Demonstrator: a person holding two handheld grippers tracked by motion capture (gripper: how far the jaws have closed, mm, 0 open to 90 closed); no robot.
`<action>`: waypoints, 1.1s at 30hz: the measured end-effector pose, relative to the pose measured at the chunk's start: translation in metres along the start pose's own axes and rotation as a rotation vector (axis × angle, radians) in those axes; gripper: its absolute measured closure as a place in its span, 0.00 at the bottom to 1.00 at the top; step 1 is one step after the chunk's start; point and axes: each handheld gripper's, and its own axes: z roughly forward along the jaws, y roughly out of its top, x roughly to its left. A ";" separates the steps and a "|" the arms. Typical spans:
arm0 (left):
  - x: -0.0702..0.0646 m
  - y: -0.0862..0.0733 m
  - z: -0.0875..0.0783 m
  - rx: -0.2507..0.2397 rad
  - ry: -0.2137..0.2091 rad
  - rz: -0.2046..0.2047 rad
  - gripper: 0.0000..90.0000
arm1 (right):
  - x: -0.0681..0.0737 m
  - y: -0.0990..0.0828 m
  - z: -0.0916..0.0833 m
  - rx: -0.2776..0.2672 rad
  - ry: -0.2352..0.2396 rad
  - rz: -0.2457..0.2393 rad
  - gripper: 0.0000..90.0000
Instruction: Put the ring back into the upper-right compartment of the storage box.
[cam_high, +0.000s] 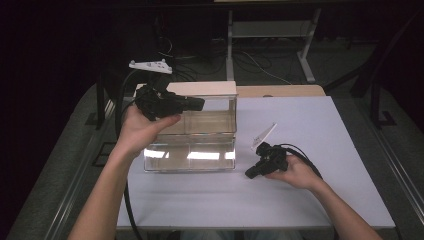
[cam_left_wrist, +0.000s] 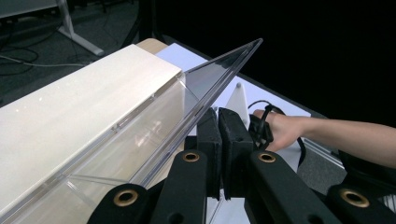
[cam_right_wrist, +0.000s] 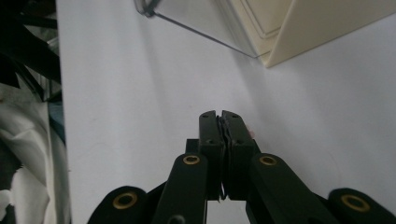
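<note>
Fingers of the left gripper (cam_left_wrist: 219, 154) are seen pressed together with nothing between them, just beside the tilted clear wall of the acrylic box (cam_high: 190, 145); those of the right gripper (cam_right_wrist: 222, 140) are likewise closed on nothing, above the white table top (cam_right_wrist: 140, 93). In the high view the left gripper (cam_high: 192, 104) is held at the box's upper left, near its pale wooden lid (cam_high: 202, 88), and the right gripper (cam_high: 252, 172) is rested on the table just right of the box, apart from it. Risk is judged as follows: the box appears empty and light, so a sideways push from closed jaws could slide or tip it; smooth acrylic could slip from a thin-edge grip. Count: one box, one lid, two grippers, one table top.
</note>
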 end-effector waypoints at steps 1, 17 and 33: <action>0.000 0.000 0.000 0.000 -0.001 0.000 0.97 | 0.000 0.000 -0.003 -0.007 0.004 0.001 0.98; 0.001 0.000 0.000 0.004 0.000 0.000 0.99 | 0.016 0.011 -0.030 0.015 0.015 -0.031 0.98; 0.001 0.000 0.000 0.008 -0.006 0.000 0.99 | 0.031 0.026 -0.069 0.021 -0.026 -0.117 0.98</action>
